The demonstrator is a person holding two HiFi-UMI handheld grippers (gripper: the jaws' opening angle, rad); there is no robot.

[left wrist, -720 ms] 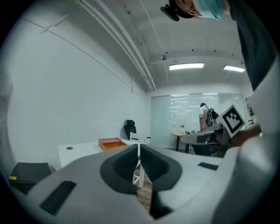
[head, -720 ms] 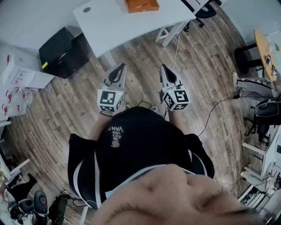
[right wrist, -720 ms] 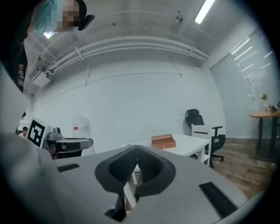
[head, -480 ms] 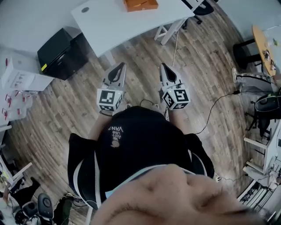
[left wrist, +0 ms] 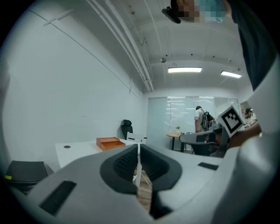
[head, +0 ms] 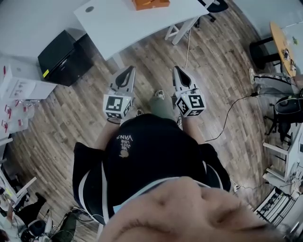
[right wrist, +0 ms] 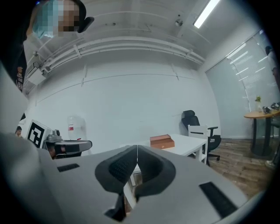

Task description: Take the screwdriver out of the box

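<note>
An orange box (head: 150, 4) lies on the white table (head: 118, 23) at the top of the head view; it also shows in the left gripper view (left wrist: 110, 142) and the right gripper view (right wrist: 162, 141). No screwdriver is visible. My left gripper (head: 127, 72) and right gripper (head: 178, 72) are held level over the wooden floor, well short of the table, side by side. Both have their jaws shut with nothing between them, as seen in the left gripper (left wrist: 138, 148) and the right gripper (right wrist: 137, 151) views.
A black cabinet (head: 64, 56) stands left of the table, white boxes (head: 19, 85) further left. A cable (head: 227, 118) runs across the floor at right, near chairs (head: 284, 111) and a round wooden table (head: 279, 45). A foot (head: 160, 101) shows between the grippers. A person (left wrist: 201, 120) stands far off.
The view has shifted slightly toward the table. A leg and foot have come forward between the two grippers. Both grippers keep their pose and stay shut.
</note>
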